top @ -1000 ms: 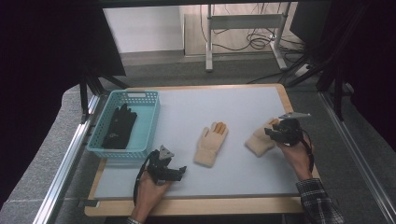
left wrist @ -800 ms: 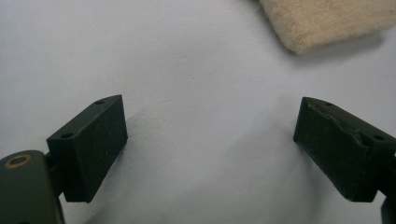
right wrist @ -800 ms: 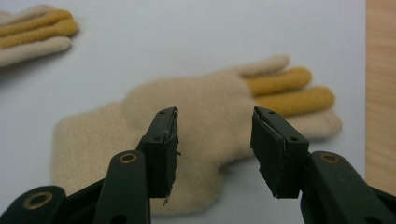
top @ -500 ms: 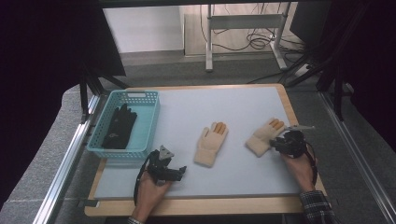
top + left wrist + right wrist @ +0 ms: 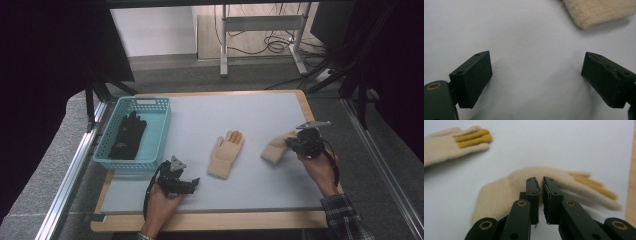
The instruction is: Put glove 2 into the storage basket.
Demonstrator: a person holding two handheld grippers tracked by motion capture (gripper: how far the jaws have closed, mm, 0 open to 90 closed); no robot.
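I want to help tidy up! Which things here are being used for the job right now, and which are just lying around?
Part of the job:
- right gripper, its jaws just closing, pinching the cream glove
- second cream glove
- blue basket, maybe where gloves go

Just lying about:
- black glove, already in the basket
- left gripper, open over bare table

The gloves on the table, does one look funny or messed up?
Yes. The cream glove by the right tongs is bunched up: the right glove humps where the tongs have just been closing and pinch its fabric. The other cream glove lies flat.
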